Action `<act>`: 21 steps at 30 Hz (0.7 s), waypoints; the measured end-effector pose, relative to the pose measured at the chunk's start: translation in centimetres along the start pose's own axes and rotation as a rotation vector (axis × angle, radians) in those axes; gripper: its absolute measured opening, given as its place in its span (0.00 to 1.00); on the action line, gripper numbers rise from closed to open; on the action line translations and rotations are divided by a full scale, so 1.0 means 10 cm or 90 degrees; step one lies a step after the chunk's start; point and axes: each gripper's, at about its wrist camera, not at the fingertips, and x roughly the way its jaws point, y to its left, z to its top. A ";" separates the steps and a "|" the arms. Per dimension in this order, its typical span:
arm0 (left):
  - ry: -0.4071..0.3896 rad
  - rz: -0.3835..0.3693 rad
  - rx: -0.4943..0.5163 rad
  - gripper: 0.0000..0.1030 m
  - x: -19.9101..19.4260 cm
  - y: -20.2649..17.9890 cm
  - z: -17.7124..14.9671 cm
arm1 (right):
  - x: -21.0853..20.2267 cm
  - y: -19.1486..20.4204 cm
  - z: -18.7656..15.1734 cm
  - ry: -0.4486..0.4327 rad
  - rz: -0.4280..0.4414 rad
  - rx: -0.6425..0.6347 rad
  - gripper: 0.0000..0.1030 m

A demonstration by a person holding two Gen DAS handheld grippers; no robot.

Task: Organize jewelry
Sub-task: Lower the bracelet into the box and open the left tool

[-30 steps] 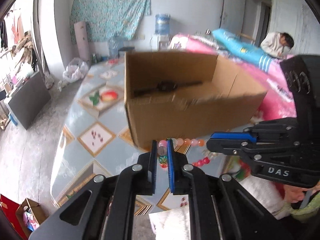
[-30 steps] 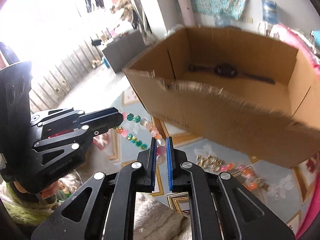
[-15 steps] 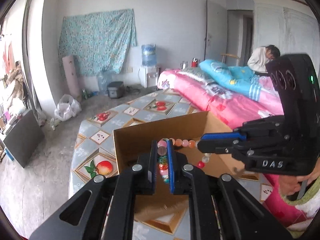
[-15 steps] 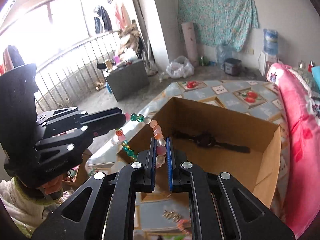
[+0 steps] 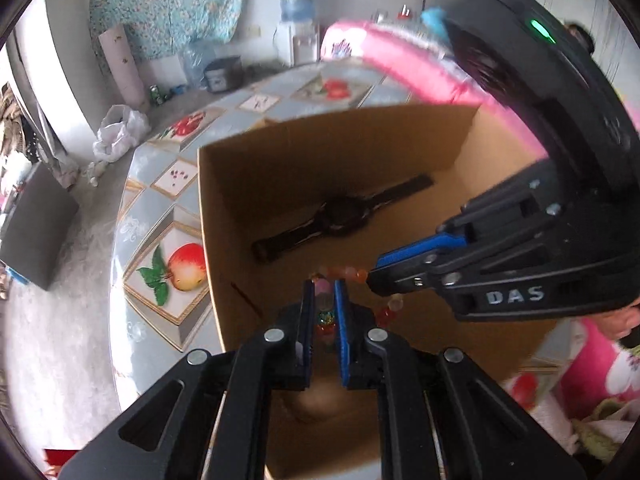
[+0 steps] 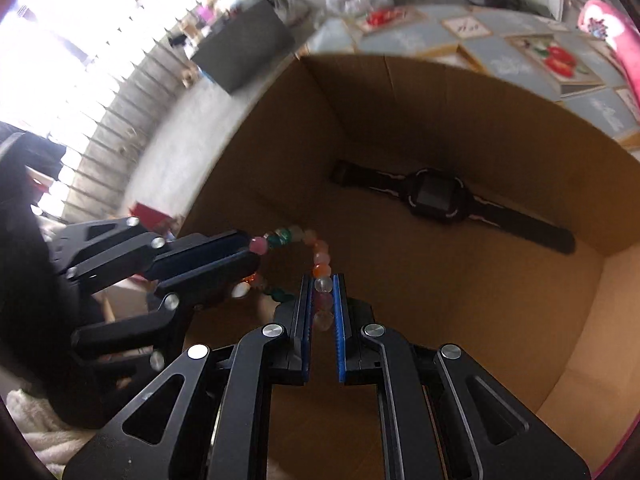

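Observation:
A string of coloured beads (image 6: 316, 254) hangs between both grippers, inside the open cardboard box (image 6: 460, 104). My left gripper (image 5: 324, 292) is shut on one end of the bead bracelet (image 5: 345, 273). My right gripper (image 6: 322, 290) is shut on the other part of it. The left gripper also shows in the right wrist view (image 6: 250, 252), and the right gripper in the left wrist view (image 5: 374, 276). A black wristwatch (image 6: 438, 200) lies flat on the box floor beyond the beads; it also shows in the left wrist view (image 5: 344, 216).
The box (image 5: 280, 168) stands on a table with a fruit-pattern cloth (image 5: 168, 264). A pink bed (image 5: 400, 56) lies to the right. A grey cabinet (image 5: 32, 224) and a white bag (image 5: 118, 132) are on the floor at the left.
Both grippers have carried the bead bracelet from above the box rim down into the box, closer to the watch. Both stay shut on it.

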 end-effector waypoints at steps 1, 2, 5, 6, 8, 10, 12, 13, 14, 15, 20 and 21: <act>0.005 0.010 0.007 0.09 0.05 0.00 0.01 | 0.09 -0.02 0.06 0.020 -0.002 0.008 0.08; 0.010 0.025 0.016 0.10 0.10 -0.01 0.01 | 0.16 -0.03 0.11 0.032 -0.005 0.008 0.08; 0.006 0.050 0.031 0.13 0.15 -0.01 0.02 | 0.31 -0.07 0.22 0.050 -0.025 0.018 0.08; 0.001 0.056 0.035 0.13 0.15 -0.01 0.01 | 0.35 -0.09 0.24 0.053 -0.029 0.020 0.08; -0.008 0.052 0.024 0.14 0.13 0.01 -0.01 | 0.35 -0.09 0.24 0.050 -0.034 0.026 0.11; -0.022 0.048 0.011 0.14 0.08 0.05 -0.02 | 0.31 -0.12 0.22 0.036 -0.030 0.036 0.11; -0.040 0.046 0.001 0.14 0.00 0.08 -0.05 | 0.20 -0.11 0.18 0.006 -0.023 0.035 0.13; -0.050 0.046 -0.003 0.14 -0.05 0.09 -0.07 | 0.12 -0.10 0.16 -0.013 -0.024 0.035 0.13; -0.070 0.048 -0.011 0.14 -0.13 0.10 -0.10 | 0.03 -0.09 0.13 -0.031 -0.027 0.034 0.13; -0.083 0.047 -0.016 0.14 -0.19 0.13 -0.09 | -0.06 -0.07 0.09 -0.048 -0.029 0.032 0.14; -0.175 0.018 -0.034 0.14 -0.66 0.13 -0.29 | -0.75 0.11 -0.30 -0.170 -0.016 -0.004 0.15; -0.189 0.011 -0.035 0.15 -0.73 0.12 -0.34 | -0.93 0.17 -0.47 -0.203 -0.010 -0.018 0.17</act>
